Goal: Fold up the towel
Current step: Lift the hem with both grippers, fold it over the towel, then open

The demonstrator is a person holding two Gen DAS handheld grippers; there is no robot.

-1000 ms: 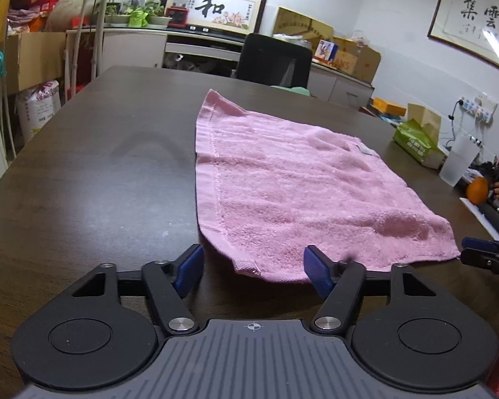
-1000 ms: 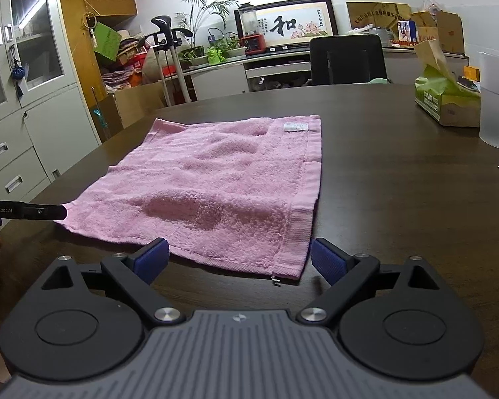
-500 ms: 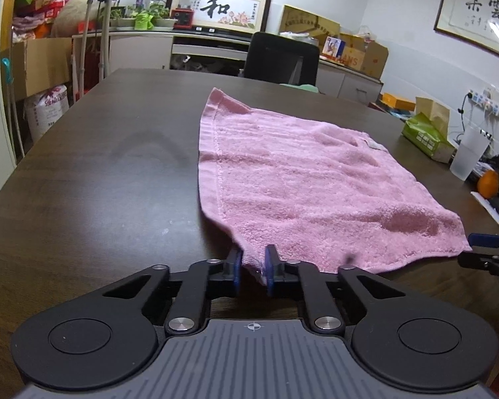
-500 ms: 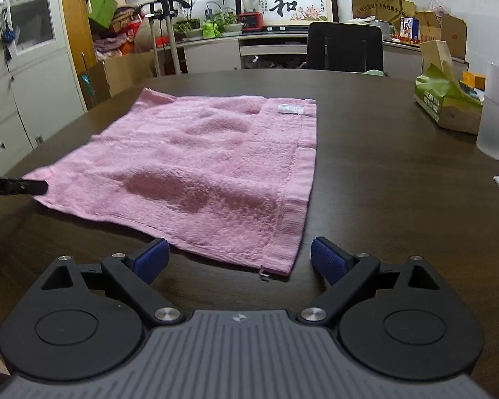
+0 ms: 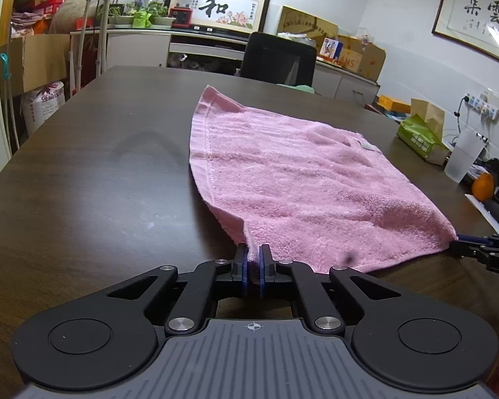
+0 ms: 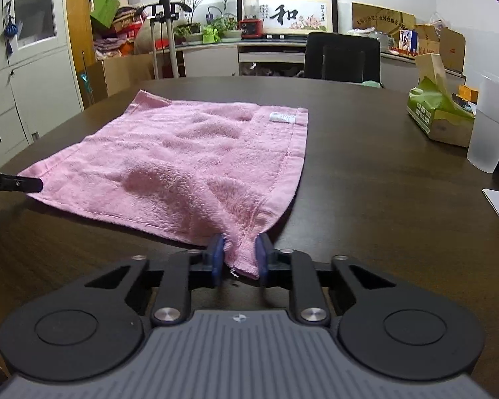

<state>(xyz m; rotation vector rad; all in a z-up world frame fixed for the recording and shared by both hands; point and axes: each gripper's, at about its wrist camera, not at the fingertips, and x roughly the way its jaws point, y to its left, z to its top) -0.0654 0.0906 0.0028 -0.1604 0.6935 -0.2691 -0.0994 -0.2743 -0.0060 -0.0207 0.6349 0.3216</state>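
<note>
I have the left gripper (image 5: 253,271) pinched tight on one near corner of the pink towel (image 5: 302,186). The right gripper (image 6: 239,257) has just been closing and now bunches the other near corner, by the table's (image 6: 382,183) near edge. The towel looks light, limp and unslippery, so corners are the hold.

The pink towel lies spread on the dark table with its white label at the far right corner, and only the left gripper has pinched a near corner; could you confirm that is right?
Not quite: both grippers have. The right wrist view shows the right gripper closed on the pink towel's near right corner, just as the left gripper pinches the near left one. The white label and dark table are as described.

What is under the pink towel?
The dark table shows all round the pink towel; whatever its humps cover is hidden. Each claw pinches a near corner.
</note>
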